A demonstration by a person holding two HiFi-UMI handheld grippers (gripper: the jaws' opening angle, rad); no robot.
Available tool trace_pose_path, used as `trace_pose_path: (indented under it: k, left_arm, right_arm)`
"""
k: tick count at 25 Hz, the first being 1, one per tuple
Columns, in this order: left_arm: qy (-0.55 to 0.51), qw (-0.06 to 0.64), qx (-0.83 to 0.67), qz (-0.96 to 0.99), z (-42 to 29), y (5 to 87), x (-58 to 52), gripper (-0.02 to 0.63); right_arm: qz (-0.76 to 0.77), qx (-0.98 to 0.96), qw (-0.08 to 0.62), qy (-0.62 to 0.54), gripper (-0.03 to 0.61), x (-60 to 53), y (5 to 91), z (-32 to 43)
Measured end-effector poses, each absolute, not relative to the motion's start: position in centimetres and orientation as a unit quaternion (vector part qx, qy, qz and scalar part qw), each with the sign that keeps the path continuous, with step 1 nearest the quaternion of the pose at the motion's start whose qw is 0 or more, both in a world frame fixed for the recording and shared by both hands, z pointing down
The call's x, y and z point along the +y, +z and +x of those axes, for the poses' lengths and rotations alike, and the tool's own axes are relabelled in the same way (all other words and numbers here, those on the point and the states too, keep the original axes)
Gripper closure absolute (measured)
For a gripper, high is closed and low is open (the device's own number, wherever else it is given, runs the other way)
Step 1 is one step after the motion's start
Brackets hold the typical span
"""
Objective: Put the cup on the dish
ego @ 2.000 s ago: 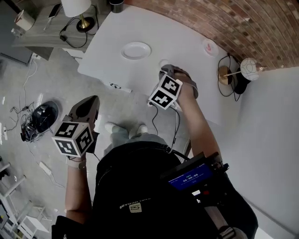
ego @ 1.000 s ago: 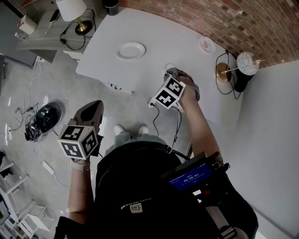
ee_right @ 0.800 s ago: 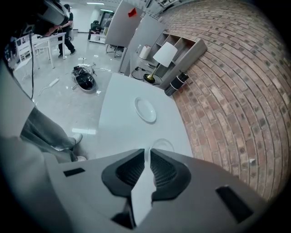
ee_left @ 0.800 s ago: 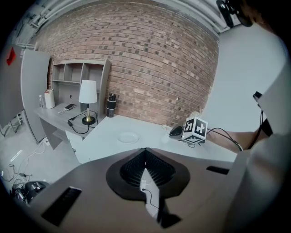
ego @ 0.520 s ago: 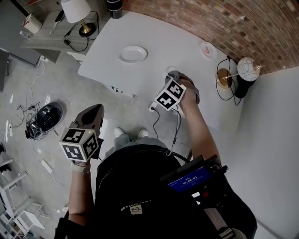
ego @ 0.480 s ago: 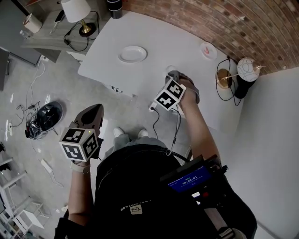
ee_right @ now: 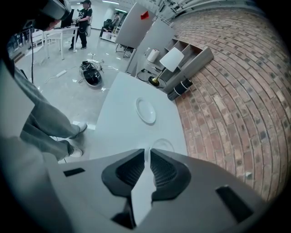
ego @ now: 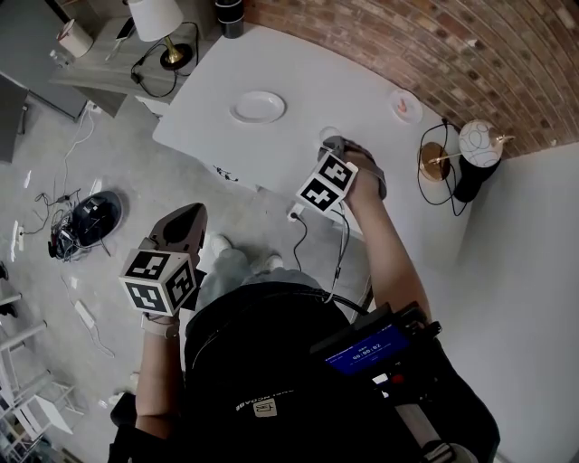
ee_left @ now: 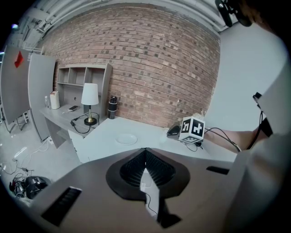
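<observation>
The white dish point(ego: 258, 107) lies on the white table point(ego: 298, 81), also seen as the dish point(ee_right: 146, 110) ahead of my right gripper. A pale cup point(ego: 329, 133) stands to the dish's right; its round rim point(ee_right: 162, 145) shows just past the jaws. My right gripper point(ego: 330, 143) point(ee_right: 146, 153) is shut on the cup's near wall. My left gripper point(ego: 184, 222) point(ee_left: 145, 151) is shut and holds nothing, hanging over the floor, short of the table. From it I see the dish point(ee_left: 126, 138) and the right gripper's marker cube point(ee_left: 193, 128).
A small pink-marked saucer point(ego: 405, 105) sits near the brick wall. A dark tumbler point(ego: 229, 13) stands at the table's far corner, a lamp point(ego: 156, 18) on the side desk. A globe lamp point(ego: 478, 143) and cables lie right of the table. A black device point(ego: 90, 220) is on the floor.
The head view has shifted a little. My right gripper stays at the cup in the same spot on the table. My left gripper has drifted slightly nearer, still shut.
</observation>
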State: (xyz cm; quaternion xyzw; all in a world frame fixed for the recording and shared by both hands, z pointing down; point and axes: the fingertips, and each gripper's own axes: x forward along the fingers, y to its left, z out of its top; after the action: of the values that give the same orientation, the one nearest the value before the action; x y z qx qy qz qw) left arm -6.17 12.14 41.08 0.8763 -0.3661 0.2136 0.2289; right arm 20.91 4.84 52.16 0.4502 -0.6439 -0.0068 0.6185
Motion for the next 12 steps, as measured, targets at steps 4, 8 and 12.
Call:
trace_pose_path:
  k: [4, 8, 12]
  left_arm:
    - [0.206, 0.230, -0.368, 0.877, -6.4, 41.2, 11.6, 0.607]
    - [0.202, 0.234, -0.359, 0.881, -6.6, 41.6, 10.4, 0.607]
    - [0.202, 0.233, -0.343, 0.887, -6.7, 41.7, 8.2, 0.607]
  right_arm:
    - [0.448, -0.643, 0.622, -0.008, 0.534, 4.7, 52.1, 20.9]
    - [0.449, -0.636, 0.628, -0.001, 0.534, 4.4, 52.2, 21.0]
    - [0.448, -0.631, 0.633, 0.013, 0.534, 3.7, 52.2, 20.9]
